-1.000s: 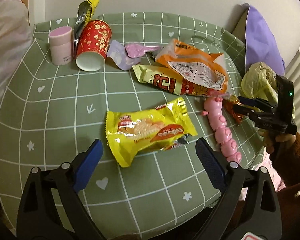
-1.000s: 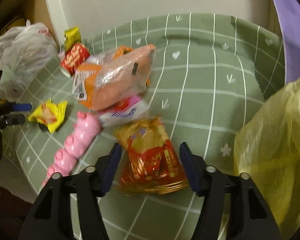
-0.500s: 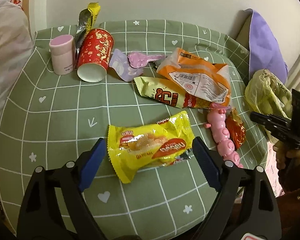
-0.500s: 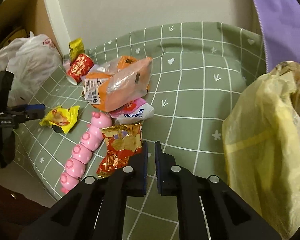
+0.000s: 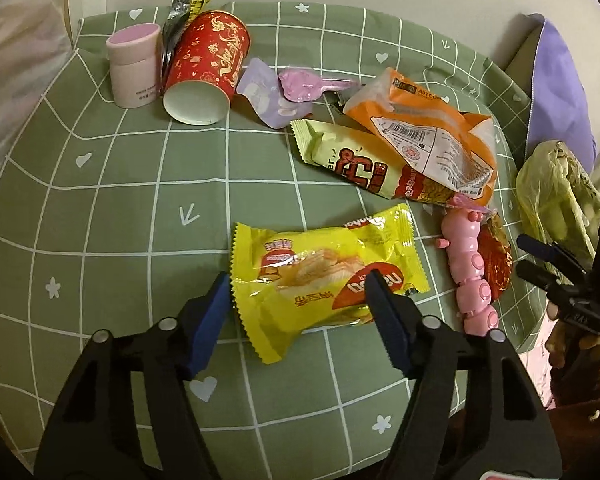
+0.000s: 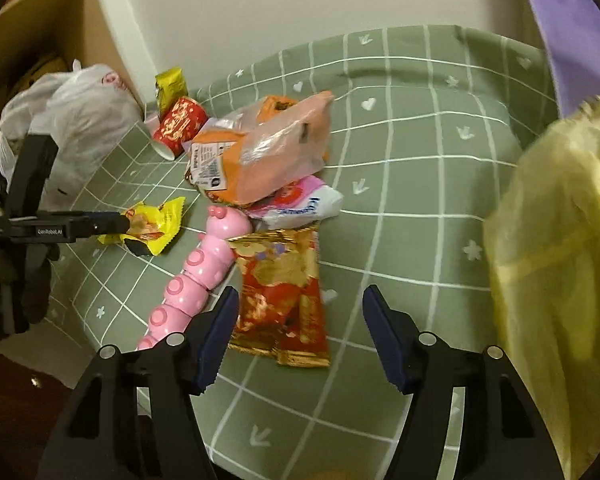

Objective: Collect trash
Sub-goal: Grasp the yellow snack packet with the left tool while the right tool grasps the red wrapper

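Note:
A yellow snack packet [image 5: 320, 276] lies on the green checked cloth. My left gripper [image 5: 296, 292] is open, its jaws on either side of the packet's near end; the right view shows the packet [image 6: 152, 226] at its tips. A red-gold wrapper [image 6: 280, 300] lies flat beside a pink caterpillar toy [image 6: 200, 276]. My right gripper [image 6: 298, 308] is open just in front of the wrapper, which sits toward its left jaw. A yellow trash bag [image 6: 556, 280] hangs at the right edge.
An orange packet [image 5: 424, 136], a cream noodle packet [image 5: 352, 160], a red paper cup [image 5: 206, 68], a pink jar [image 5: 134, 64], a purple pouch [image 5: 268, 96] and a pink scoop [image 5: 304, 84] lie further back. A white plastic bag [image 6: 72, 120] sits left of the table.
My left gripper has moved forward and narrowed around the yellow packet. My right gripper was shut half a second ago and is now open near the red-gold wrapper.

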`<state>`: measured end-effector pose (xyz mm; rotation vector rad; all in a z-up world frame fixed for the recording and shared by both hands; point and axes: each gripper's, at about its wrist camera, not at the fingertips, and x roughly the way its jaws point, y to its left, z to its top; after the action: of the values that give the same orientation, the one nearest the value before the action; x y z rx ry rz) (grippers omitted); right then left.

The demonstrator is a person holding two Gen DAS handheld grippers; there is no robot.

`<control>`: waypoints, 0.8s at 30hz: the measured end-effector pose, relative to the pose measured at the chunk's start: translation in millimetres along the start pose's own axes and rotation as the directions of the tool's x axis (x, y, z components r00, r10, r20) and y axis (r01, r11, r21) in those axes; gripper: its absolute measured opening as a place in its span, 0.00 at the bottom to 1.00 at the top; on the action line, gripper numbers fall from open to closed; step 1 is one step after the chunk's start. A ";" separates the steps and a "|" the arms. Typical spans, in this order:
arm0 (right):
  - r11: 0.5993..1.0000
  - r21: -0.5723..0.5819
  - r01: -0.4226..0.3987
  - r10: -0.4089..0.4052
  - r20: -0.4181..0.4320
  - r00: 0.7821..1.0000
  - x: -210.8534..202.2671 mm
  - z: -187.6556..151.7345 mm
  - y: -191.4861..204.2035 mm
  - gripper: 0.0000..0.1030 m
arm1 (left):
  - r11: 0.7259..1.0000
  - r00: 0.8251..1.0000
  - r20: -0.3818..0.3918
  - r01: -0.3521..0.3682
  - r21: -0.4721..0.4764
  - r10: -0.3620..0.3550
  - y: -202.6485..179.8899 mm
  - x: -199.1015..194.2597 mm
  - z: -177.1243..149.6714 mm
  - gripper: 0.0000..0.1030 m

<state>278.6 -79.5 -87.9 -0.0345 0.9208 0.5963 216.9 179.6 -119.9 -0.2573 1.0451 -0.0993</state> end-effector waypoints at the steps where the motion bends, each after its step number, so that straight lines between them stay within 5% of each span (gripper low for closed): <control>1: 1.000 -0.001 0.010 -0.010 -0.002 1.000 3.0 0.6 2.1 0.59 | 1.000 1.000 0.000 -0.001 -0.005 0.001 0.3 0.4 -0.4 0.60; 3: 0.999 0.000 0.046 -0.046 -0.014 0.999 10.4 2.3 6.6 0.59 | 1.000 1.000 -0.006 0.011 -0.026 -0.011 2.4 2.4 -1.0 0.57; 7: 1.000 -0.012 0.001 -0.001 -0.052 0.999 20.1 2.4 11.8 0.40 | 0.999 1.000 0.006 0.009 -0.044 -0.008 2.6 4.4 -2.5 0.49; 11: 1.000 -0.003 -0.008 0.008 -0.053 0.999 17.6 2.4 11.3 0.32 | 0.999 1.000 0.016 -0.006 -0.049 0.007 0.9 4.8 -5.2 0.43; 14: 1.000 -0.005 -0.006 0.005 -0.033 0.999 11.3 3.9 12.3 0.27 | 0.999 1.000 0.008 -0.010 -0.050 0.010 0.0 6.9 -2.4 0.27; 16: 1.000 0.001 -0.002 0.002 -0.017 1.000 7.1 5.9 12.8 0.26 | 0.999 1.000 0.005 0.003 -0.050 -0.003 -0.3 8.0 0.2 0.17; 24: 0.999 0.013 0.029 -0.029 0.049 0.998 -21.6 11.1 12.1 0.26 | 0.999 0.992 0.119 0.039 -0.004 -0.038 -10.1 -23.0 18.0 0.07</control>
<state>270.9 -76.4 -62.1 -0.0216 0.8746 0.5620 221.3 177.4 -89.4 -0.2858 0.9222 -0.1140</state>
